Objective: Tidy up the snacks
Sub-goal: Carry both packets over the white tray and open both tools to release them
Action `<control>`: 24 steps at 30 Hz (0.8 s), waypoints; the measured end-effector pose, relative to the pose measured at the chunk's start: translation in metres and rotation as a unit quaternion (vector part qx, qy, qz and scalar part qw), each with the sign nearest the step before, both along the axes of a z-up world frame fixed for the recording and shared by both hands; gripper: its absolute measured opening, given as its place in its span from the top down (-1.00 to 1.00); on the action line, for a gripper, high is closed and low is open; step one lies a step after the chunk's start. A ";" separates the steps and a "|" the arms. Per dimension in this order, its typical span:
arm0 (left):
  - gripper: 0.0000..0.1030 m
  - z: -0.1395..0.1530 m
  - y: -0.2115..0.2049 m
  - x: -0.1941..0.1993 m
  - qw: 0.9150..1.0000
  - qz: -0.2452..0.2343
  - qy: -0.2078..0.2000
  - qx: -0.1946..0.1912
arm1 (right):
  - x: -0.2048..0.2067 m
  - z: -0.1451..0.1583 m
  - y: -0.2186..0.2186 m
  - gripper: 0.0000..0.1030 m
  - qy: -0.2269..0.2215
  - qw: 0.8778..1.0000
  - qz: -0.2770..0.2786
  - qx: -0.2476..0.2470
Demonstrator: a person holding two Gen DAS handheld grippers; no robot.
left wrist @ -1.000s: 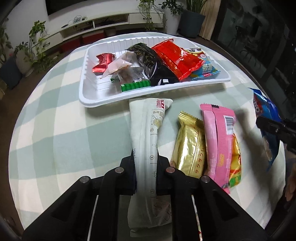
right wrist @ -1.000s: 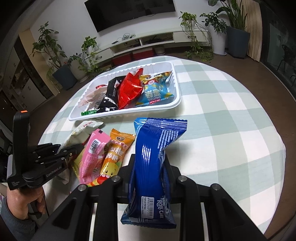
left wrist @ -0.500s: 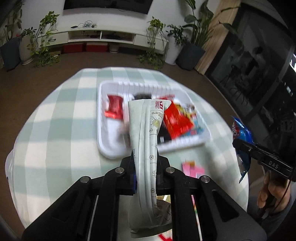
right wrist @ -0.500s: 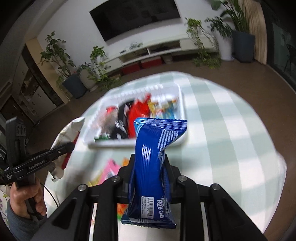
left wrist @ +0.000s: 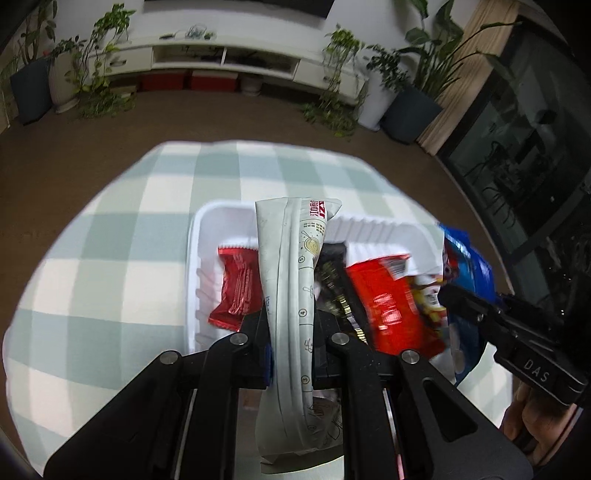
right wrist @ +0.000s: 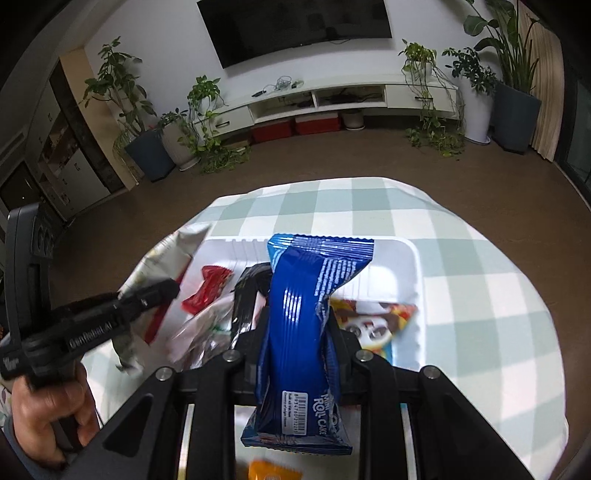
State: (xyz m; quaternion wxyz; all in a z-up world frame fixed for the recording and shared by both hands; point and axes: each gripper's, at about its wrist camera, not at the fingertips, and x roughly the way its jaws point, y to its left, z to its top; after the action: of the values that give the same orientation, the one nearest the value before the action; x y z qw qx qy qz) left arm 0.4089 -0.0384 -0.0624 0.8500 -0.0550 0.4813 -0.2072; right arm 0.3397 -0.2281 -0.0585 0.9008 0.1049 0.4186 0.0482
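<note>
Both grippers have lifted off the checked tablecloth (right wrist: 461, 258) and now hang over the white tray (left wrist: 207, 236). Left gripper (left wrist: 291, 332) clamps the white packet (left wrist: 291, 280); right gripper (right wrist: 295, 332) clamps the blue roll-cake packet (right wrist: 295, 306).

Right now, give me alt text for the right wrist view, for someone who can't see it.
The right tongs grip a blue roll cake packet above a white tray of snacks on a checked tablecloth. At left, a hand holds the left tongs, shut on a white packet. Behind are a TV and potted plants.
</note>
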 end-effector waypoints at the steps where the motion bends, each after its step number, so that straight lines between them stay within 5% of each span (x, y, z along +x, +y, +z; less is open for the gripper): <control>1: 0.79 -0.007 -0.001 0.000 1.000 0.000 0.006 0.003 | 0.005 -0.007 0.001 0.48 0.004 1.000 -0.002 -0.005; 14: 0.79 -0.047 0.009 -0.027 0.999 0.012 0.020 0.026 | -0.005 -0.038 0.003 0.47 0.025 0.999 -0.004 -0.025; 24: 0.78 -0.036 0.012 -0.042 0.999 0.027 -0.004 0.028 | -0.014 -0.040 0.008 0.47 0.023 1.000 0.002 -0.019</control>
State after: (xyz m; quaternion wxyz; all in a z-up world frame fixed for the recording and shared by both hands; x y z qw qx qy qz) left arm 0.3670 -0.0263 -0.0981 0.8583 -0.0435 0.4818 -0.1711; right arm 0.3259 -0.2203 -0.0982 0.8925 0.0885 0.4404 0.0395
